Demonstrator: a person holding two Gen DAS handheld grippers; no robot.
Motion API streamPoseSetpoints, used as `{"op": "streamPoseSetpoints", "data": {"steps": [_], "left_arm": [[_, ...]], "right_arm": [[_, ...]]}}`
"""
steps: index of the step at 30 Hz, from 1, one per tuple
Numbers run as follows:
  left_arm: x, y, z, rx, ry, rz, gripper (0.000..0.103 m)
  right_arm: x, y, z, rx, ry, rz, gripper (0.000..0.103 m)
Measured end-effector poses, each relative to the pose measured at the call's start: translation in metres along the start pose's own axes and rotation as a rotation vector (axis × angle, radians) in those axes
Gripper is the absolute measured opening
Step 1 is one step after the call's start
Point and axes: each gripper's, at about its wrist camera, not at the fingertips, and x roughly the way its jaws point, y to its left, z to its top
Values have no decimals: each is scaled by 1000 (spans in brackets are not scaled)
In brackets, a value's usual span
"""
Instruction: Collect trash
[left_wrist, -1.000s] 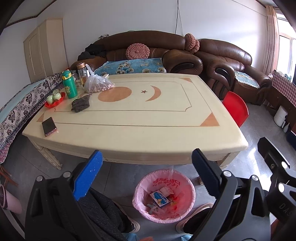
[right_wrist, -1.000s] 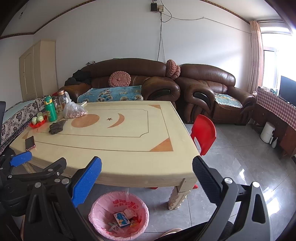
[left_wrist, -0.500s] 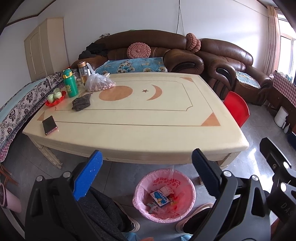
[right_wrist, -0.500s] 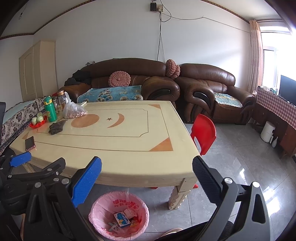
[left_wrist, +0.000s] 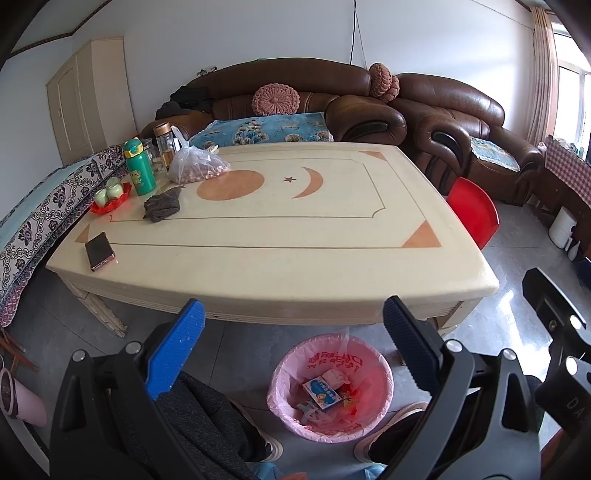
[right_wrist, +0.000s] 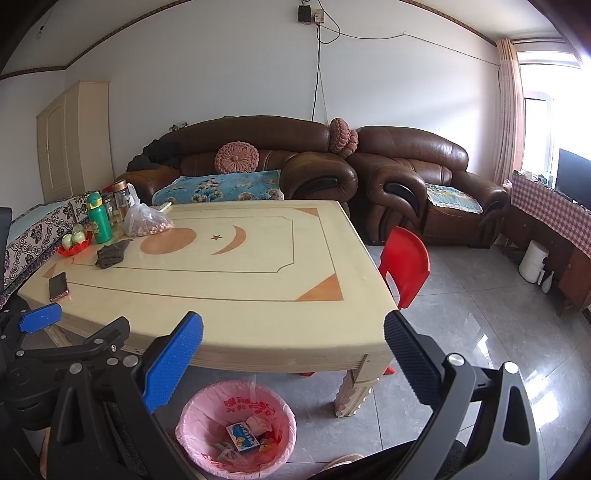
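Both grippers, left gripper (left_wrist: 291, 332) and right gripper (right_wrist: 293, 332), spread wide, holding nothing, above bench (left_wrist: 295, 266) edge. Trash in pink bin (left_wrist: 330, 387) on floor. Collecting looks finished; next move: check bench for leftovers.

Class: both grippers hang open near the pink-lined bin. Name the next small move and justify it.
Probably stop and withdraw both: the left gripper and right gripper are open and empty, wrappers already lie in the bin, and the table holds only a phone, bottle and other belongings.
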Motion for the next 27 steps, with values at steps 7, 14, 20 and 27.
{"op": "streamPoseSetpoints", "data": {"steps": [7,14,20,27], "left_arm": [[-2,-2,-3,30,-18,35,95],[-3,-3,-3,42,-27,28,95],[0,0,-1,31,-7,14,95],[4,6,0,20,12,22,95]], "right_arm": [[2,0,-1,4,6,-1,96],[2,0,-2,7,5,-3,96],[2,0,-3,11,8,-2,96],[1,0,-4,13,7,-1,96]]}}
